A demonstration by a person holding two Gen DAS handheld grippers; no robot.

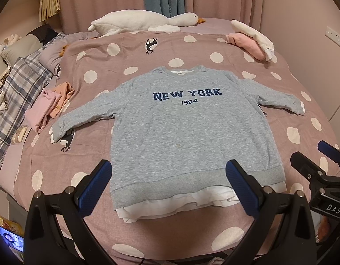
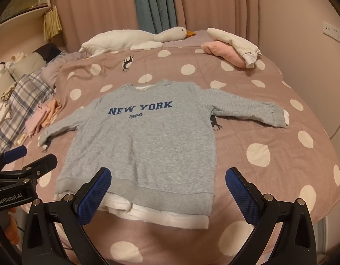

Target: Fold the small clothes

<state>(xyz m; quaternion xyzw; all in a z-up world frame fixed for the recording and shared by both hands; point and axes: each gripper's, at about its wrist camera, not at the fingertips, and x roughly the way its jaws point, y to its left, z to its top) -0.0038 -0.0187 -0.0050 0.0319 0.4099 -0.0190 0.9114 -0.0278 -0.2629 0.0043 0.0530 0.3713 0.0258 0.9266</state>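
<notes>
Both grippers, left gripper point(image 1: 168, 187) and right gripper point(image 2: 168, 195), wide open, empty, seemingly just above flat grey sweatshirt's point(image 1: 187, 132) hem

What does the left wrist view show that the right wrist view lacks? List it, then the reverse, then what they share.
Only left wrist: a lit screen at the bottom left corner, and the right gripper at its right edge.

Only right wrist: the left gripper at its left edge.

Both: the grey NEW YORK sweatshirt spread flat on the polka-dot bedspread, the plush goose, and folded pink and orange clothes.
</notes>
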